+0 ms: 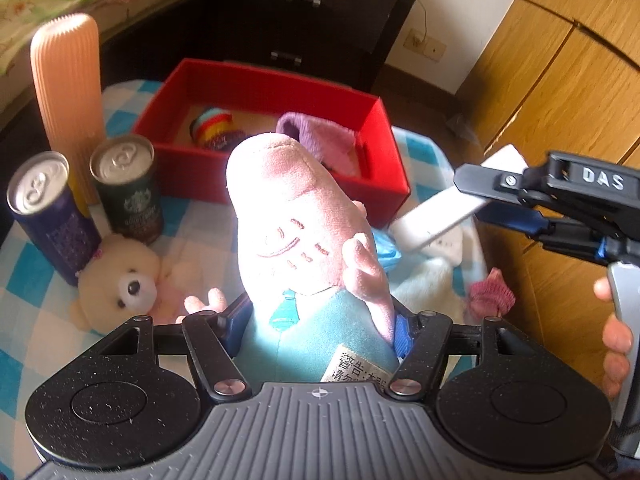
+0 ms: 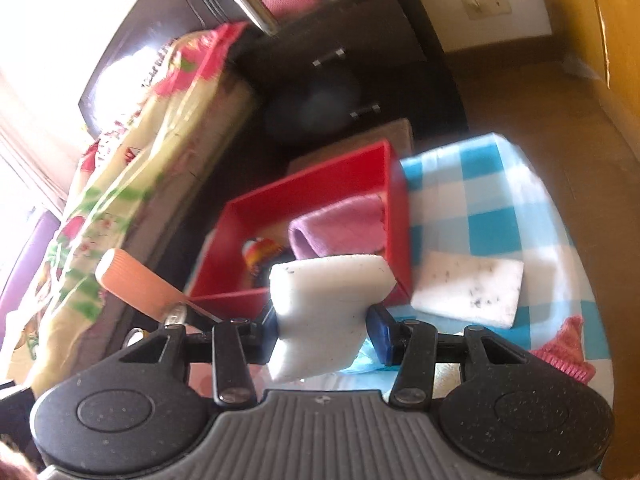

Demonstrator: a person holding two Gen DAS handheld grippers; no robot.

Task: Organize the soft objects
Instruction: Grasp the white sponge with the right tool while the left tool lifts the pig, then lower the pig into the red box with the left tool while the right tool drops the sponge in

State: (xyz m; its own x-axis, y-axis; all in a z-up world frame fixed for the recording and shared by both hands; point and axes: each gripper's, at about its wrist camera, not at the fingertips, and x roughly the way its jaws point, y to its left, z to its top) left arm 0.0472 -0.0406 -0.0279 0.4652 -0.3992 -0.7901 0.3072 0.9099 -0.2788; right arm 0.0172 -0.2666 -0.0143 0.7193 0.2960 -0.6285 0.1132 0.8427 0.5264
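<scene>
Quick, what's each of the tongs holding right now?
Left tongs: closed on the pink plush toy.
Right tongs: closed on the white sponge.

Sunlit room: dark drawer chest (image 1: 316, 20) against a white wall (image 1: 460, 8), wooden wardrobe (image 1: 560, 80) beside it.

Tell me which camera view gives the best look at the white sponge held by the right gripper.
The right wrist view: the white sponge fills the centre, pinched in at the middle between the right gripper fingers. The left wrist view shows it only edge-on, a thin white slab sticking out of that gripper.
</scene>
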